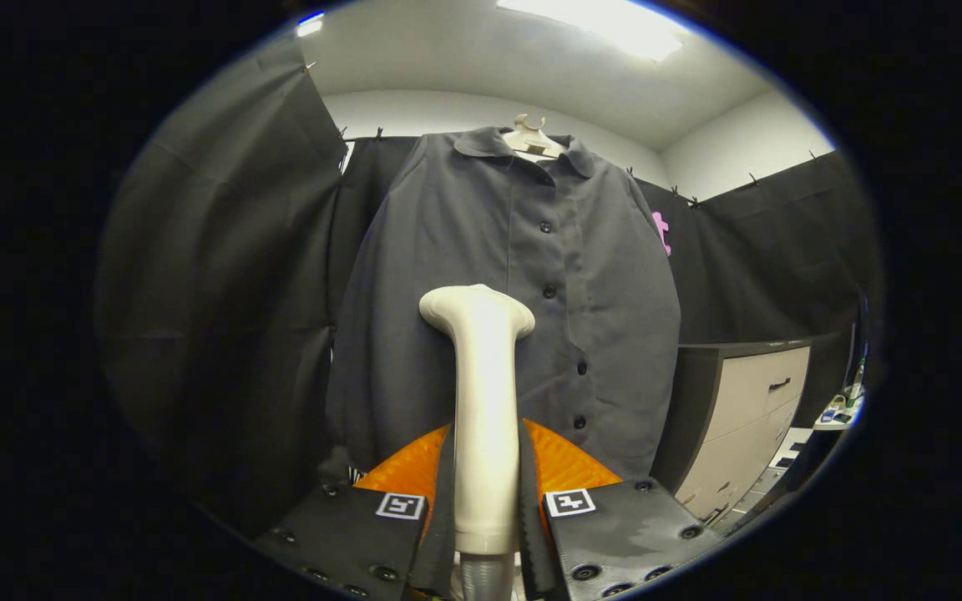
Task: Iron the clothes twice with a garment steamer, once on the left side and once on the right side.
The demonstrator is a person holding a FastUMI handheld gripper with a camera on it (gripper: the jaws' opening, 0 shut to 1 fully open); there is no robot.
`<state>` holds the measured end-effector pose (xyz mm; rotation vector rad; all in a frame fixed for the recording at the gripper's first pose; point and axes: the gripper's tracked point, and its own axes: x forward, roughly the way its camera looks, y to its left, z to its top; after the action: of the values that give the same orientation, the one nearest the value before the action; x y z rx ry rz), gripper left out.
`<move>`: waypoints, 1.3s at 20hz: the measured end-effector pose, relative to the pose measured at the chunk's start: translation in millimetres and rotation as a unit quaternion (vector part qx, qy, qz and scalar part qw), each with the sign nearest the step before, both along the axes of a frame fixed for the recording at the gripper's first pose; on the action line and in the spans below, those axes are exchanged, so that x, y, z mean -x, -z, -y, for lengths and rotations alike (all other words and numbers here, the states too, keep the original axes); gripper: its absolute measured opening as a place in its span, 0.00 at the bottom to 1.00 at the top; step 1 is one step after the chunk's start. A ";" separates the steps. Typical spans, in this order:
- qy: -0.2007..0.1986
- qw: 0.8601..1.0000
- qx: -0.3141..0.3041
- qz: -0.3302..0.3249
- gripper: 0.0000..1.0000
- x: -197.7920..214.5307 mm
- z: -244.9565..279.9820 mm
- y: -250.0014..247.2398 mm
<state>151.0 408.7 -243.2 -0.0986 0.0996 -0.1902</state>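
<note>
hand-held gripper (486, 501): both fingers clamped on the steamer handle, one on each side, handle filling the gap between them
fingers (627, 534): at the near end of the view, each carrying a small square black-and-white marker on top
garment steamer (481, 401): pale cream, upright between the fingers, handle rising straight up from the grip
steamer head (476, 307): wide flat top, tilted forward, against or just short of the shirt front, cannot tell if touching
steamer hose (485, 578): grey ribbed, coming out of the handle's bottom end, below the fingers
shirt (448, 275): dark grey, buttoned, collared, hanging straight ahead beyond the fingers, front facing the gripper
steamer vs shirt: head sits on the panel to the left of the button row, about mid-height
buttons (549, 291): dark, in a vertical row, just right of the steamer head
hanger (531, 138): light-coloured, showing at the open collar, carries the shirt
cabinet (740, 417): beige drawer fronts, dark top and side, to the right of the shirt, low
backdrop (222, 275): black cloth behind and beside the shirt
ceiling light (606, 21): bright panel above
</note>
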 end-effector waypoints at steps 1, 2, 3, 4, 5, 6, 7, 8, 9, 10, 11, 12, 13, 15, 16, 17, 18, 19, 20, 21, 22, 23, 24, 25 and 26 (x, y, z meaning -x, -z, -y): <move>0.001 1.000 0.000 -0.005 0.39 4.0 2.4 6.7; 0.001 1.000 0.000 -0.009 0.39 8.6 3.6 12.7; 0.000 1.000 0.000 -0.015 0.39 13.3 4.1 20.1; 0.000 1.000 -0.001 -0.020 0.39 19.0 4.1 26.0; -0.001 1.000 -0.003 -0.025 0.39 23.5 5.4 33.0; -0.002 1.000 -0.004 -0.029 0.39 25.8 5.0 39.0; -0.002 0.999 -0.004 -0.032 0.39 28.0 5.7 44.1; -0.003 0.999 -0.004 -0.034 0.39 30.7 6.1 45.8; -0.003 0.999 -0.005 -0.035 0.39 31.7 5.6 47.2; -0.004 0.999 -0.007 -0.035 0.39 31.8 5.7 46.5; -0.005 0.999 -0.009 -0.035 0.39 32.2 5.2 45.7; -0.006 0.999 -0.012 -0.034 0.39 33.1 5.4 44.0; -0.007 0.999 -0.016 -0.032 0.39 34.2 5.3 41.5; -0.011 0.999 -0.022 -0.028 0.39 35.6 4.9 35.3; -0.014 0.999 -0.024 -0.026 0.39 36.9 5.7 31.5; -0.016 0.999 -0.026 -0.019 0.39 38.2 7.5 23.9; -0.016 0.999 -0.025 -0.012 0.39 41.3 10.8 13.4; -0.016 1.000 -0.024 -0.001 0.39 46.0 15.7 2.7; -0.018 0.999 -0.025 0.011 0.39 50.4 20.0 -9.9; -0.020 0.999 -0.028 0.022 0.39 54.4 25.2 -21.8; -0.019 0.999 -0.027 0.030 0.39 56.5 32.1 -32.5; -0.015 0.999 -0.023 0.036 0.39 59.4 39.7 -43.9; -0.012 0.999 -0.018 0.045 0.39 65.4 47.1 -54.9; -0.009 0.999 -0.009 0.053 0.39 73.0 54.1 -65.3; -0.007 0.998 -0.001 0.059 0.39 80.9 59.5 -73.7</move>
<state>70.1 349.3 -169.4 -0.0866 -0.0194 -0.1815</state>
